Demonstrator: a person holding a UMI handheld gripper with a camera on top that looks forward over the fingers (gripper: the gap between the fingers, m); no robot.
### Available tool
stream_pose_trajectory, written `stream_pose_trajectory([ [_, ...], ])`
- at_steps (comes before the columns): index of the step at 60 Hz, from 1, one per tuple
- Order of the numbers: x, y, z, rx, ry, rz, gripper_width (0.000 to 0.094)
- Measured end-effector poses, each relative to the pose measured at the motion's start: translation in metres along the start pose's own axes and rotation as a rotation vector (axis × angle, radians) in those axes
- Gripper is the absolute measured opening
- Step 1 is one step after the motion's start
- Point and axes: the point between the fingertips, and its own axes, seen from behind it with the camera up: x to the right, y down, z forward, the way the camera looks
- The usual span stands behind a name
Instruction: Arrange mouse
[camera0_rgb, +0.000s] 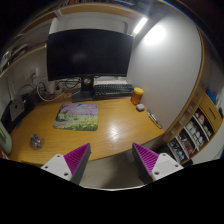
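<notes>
A small pale mouse (141, 107) lies on the wooden desk (115, 128), to the right of a colourful mouse pad (78, 116) and just in front of a yellow-orange cup (138, 95). My gripper (111, 152) hangs above the desk's near edge, well short of both. Its two fingers with purple pads (72, 160) stand wide apart, open, with nothing between them.
A large dark monitor (88, 52) stands at the back of the desk with a keyboard (108, 90) in front of it. A small dark object (36, 142) sits on the desk's near left. A shelf unit (195, 130) with several items stands to the right.
</notes>
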Motion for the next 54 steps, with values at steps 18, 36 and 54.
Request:
stream_pose_trajectory([
  [18,-0.050,0.022,-0.008,-0.012,-0.071,-0.052,0.0859],
  [36,-0.122,0.042,-0.033,-0.002,-0.158,-0.104,0.0860],
  [54,-0.212,0.066,-0.068,-0.004,-0.292,-0.157,0.0861],
])
